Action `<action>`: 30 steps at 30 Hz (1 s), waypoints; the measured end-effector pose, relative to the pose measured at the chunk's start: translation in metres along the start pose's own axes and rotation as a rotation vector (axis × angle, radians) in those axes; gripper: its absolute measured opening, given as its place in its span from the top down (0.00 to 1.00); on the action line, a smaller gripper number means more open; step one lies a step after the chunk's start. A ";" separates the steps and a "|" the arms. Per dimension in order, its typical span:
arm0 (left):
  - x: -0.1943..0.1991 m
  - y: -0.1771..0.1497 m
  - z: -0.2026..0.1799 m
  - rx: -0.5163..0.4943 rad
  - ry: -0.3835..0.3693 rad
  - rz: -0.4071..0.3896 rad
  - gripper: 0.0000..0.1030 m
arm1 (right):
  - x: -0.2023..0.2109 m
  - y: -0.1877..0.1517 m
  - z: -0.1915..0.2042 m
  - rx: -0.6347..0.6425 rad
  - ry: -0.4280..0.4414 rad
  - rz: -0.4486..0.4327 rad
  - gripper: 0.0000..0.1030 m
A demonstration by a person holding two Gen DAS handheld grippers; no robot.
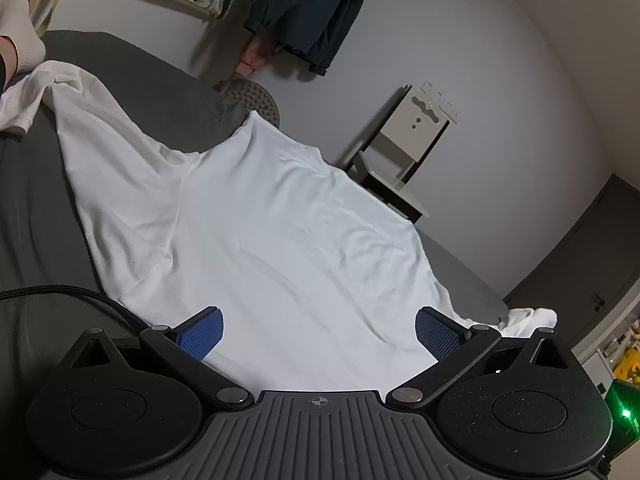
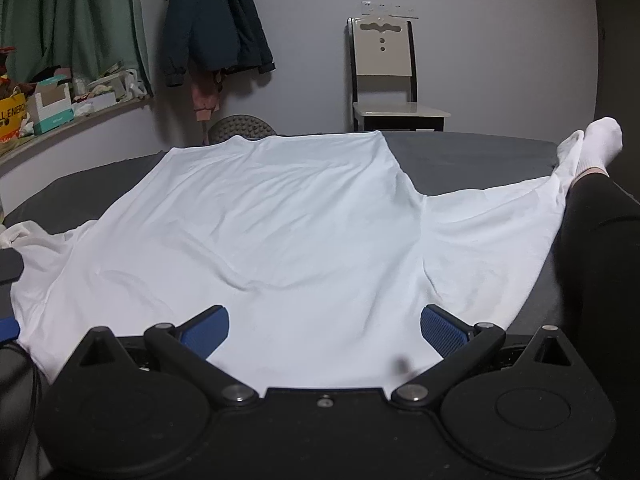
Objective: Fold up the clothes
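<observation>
Right wrist view: I see the white shirt [image 2: 280,232] spread flat across a dark grey bed [image 2: 472,152], filling most of the frame. It lies with its far hem toward 12 o'clock and one sleeve [image 2: 500,232] reaching out toward 2 o'clock, where the cuff ends beside a foot in a white sock [image 2: 600,140]. A leg in black [image 2: 600,248] lies at 3 o'clock, touching that sleeve's edge. The cloth is mostly smooth, with shallow ripples across the middle and a soft ridge where sleeve meets body. The other sleeve bunches toward 9 o'clock at the bed's edge. My right tongs [image 2: 324,332] are spread wide, blue pads [image 2: 442,336] well apart, poised above the near edge of the shirt and gripping nothing.

From the left wrist view, the shirt [image 1: 272,240] runs diagonally, with a sleeve [image 1: 100,132] stretching toward 10 o'clock. That sleeve ends beside the sock [image 1: 20,44]. Long faint creases cross the body here. My left tongs [image 1: 318,334] also stand wide apart, empty, above the shirt's near edge. A black cable [image 1: 80,296] trails in at 9 o'clock.

Beyond the bed, a chair [image 2: 384,76] stands against the wall at 12 o'clock, and a dark jacket [image 2: 216,24] hangs at 11 o'clock.
</observation>
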State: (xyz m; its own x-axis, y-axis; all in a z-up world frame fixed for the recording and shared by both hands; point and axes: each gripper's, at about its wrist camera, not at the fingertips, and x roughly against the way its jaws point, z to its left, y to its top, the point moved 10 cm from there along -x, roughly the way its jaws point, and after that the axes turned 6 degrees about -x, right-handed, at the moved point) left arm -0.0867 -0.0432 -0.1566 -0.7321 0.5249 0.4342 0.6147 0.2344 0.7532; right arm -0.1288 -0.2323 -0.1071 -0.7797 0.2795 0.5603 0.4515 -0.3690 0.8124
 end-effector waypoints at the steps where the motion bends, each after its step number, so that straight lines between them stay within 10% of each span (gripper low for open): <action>1: 0.000 0.000 0.000 0.002 0.000 0.001 0.00 | 0.000 -0.001 0.000 0.000 0.003 0.004 0.00; 30: 0.022 0.012 -0.006 -0.148 0.058 -0.002 0.00 | -0.002 0.008 0.024 0.039 0.042 0.005 0.00</action>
State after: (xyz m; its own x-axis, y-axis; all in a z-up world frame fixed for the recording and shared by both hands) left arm -0.0972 -0.0335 -0.1350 -0.7521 0.4749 0.4570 0.5661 0.1103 0.8169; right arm -0.1135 -0.2141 -0.0978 -0.7949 0.2398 0.5574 0.4709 -0.3355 0.8159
